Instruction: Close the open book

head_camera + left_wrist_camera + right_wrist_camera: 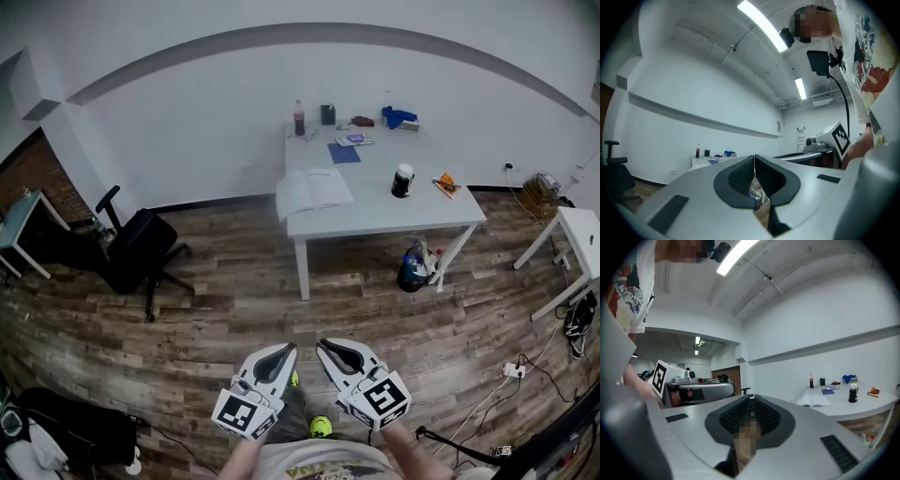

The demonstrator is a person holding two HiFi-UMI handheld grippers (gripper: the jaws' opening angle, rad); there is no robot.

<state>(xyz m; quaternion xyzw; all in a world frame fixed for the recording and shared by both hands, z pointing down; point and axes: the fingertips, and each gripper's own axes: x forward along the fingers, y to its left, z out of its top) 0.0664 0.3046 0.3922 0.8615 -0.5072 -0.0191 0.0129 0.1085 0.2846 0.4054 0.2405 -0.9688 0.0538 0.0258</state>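
Note:
An open white book point(312, 190) lies on the near left corner of a grey table point(375, 211) across the room; its left page hangs slightly past the table edge. It also shows small in the right gripper view as the book point(815, 401). My left gripper point(285, 351) and right gripper point(328, 349) are held low, close to my body, far from the table. Both point forward with their tips together and nothing between them. In the left gripper view the left gripper point(754, 157) shows its tips touching; in the right gripper view the right gripper point(752, 397) does too.
On the table stand a cola bottle point(299, 119), a dark mug point(402, 181), a blue booklet point(344, 153), a blue cloth point(397, 116) and small items. A bag point(413, 267) sits under it. A black office chair point(131, 250) stands left; a white table point(574, 248) right. Cables point(506, 384) cross the wooden floor.

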